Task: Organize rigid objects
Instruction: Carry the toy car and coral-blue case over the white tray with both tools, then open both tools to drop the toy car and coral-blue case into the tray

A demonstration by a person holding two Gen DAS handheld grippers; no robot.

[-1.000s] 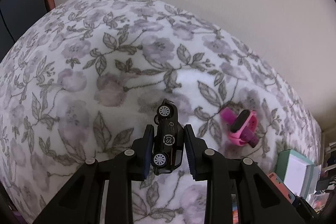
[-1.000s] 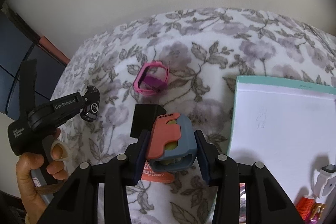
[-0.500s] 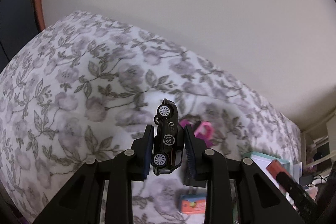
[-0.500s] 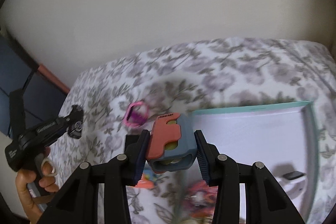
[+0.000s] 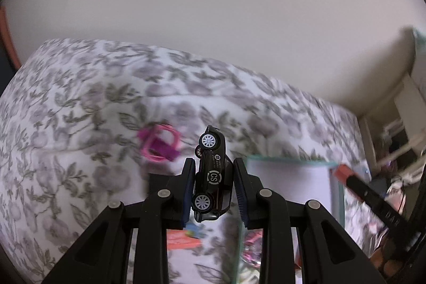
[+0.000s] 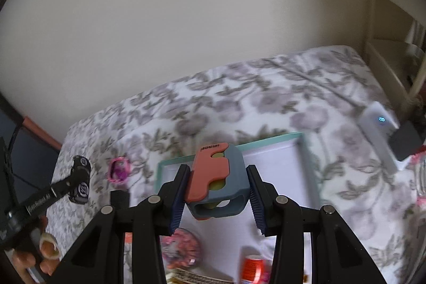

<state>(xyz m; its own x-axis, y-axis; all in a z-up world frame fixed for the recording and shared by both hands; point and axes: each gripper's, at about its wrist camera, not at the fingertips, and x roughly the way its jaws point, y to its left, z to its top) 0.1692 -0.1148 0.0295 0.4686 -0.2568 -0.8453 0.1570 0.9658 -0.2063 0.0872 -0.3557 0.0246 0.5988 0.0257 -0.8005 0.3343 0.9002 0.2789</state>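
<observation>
I carry the car [image 5: 211, 175] clamped in my left claw [image 5: 213, 188] and the toy [image 6: 217, 181] clamped in my right claw [image 6: 217, 193] above the box [image 6: 303, 148]; next, I judge, lower and release inside.

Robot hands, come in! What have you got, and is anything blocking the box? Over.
Left gripper shut on black toy car. Right gripper shut on orange-and-blue toy. Teal-rimmed box below, white floor mostly bare. Pink watch lies on bedspread.

Soft, even indoor light; motion blur smears the bedspread [image 5: 80, 111]; fisheye edges darken.
</observation>
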